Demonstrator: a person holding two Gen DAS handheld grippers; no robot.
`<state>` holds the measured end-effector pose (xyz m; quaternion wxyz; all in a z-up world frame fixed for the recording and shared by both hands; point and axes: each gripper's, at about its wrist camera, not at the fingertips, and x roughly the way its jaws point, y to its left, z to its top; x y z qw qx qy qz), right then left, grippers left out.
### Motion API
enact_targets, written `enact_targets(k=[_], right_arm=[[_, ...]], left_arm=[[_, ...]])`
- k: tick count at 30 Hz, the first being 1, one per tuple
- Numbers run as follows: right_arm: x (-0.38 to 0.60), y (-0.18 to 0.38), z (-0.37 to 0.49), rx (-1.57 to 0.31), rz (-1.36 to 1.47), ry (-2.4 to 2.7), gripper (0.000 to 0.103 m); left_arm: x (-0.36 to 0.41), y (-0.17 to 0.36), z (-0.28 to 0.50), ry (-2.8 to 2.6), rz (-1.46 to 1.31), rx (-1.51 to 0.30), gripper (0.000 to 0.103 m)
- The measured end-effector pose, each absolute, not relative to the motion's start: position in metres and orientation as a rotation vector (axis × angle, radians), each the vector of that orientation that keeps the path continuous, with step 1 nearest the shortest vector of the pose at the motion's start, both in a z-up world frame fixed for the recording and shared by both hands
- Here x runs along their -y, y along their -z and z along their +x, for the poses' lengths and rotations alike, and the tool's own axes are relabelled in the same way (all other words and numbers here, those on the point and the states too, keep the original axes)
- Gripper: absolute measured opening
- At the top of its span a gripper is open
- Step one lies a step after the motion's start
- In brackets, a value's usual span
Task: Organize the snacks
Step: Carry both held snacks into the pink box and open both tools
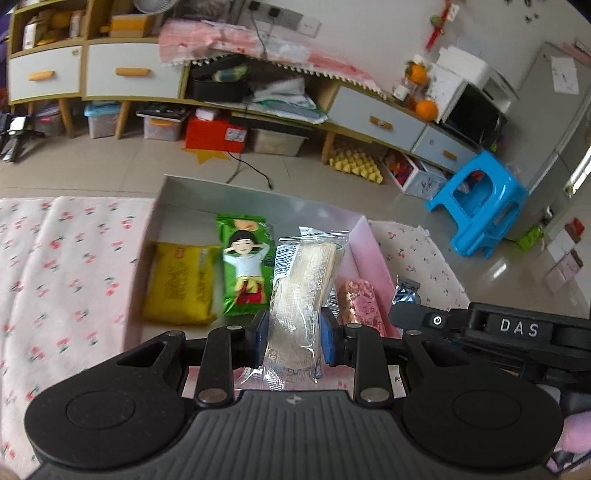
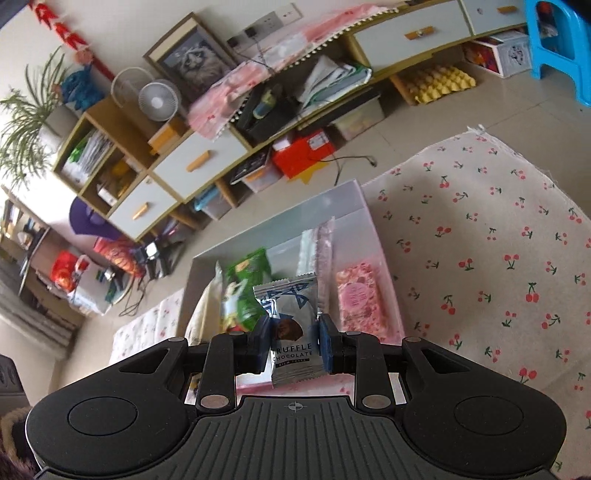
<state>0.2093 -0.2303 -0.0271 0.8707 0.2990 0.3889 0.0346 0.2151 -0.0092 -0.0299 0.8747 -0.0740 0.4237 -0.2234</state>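
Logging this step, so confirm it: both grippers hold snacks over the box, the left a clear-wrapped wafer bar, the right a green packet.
Not quite. The right gripper holds a silver truffle chocolate packet, as the right wrist view shows. The green packet lies in the box. The rest stands.

A beige tiled floor (image 1: 155,162) runs to a long low wooden cabinet (image 1: 133,70) with white drawers and orange handles along a pale wall (image 1: 369,33), a bright blue plastic stool (image 1: 480,199) nearby, cherry-print cloth (image 2: 480,258) in front.

truffle chocolate packet (image 2: 294,334) in right gripper (image 2: 294,341)
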Motion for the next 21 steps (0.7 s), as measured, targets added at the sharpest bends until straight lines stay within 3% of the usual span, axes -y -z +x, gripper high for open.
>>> enact_targets(k=[15,17,21], right_arm=[[0.226,0.045,0.224,-0.807,0.625,0.007,0.027],[0.226,0.046,0.223,-0.807,0.628,0.01,0.031],[0.228,0.045,0.221,-0.814,0.624,0.026,0.036]], left_arm=[[0.014,0.056,0.229,0.514,-0.285,-0.941,0.026],[0.016,0.054,0.227,0.511,-0.281,-0.931,0.027],[0.017,0.051,0.227,0.509,-0.286,-0.935,0.046]])
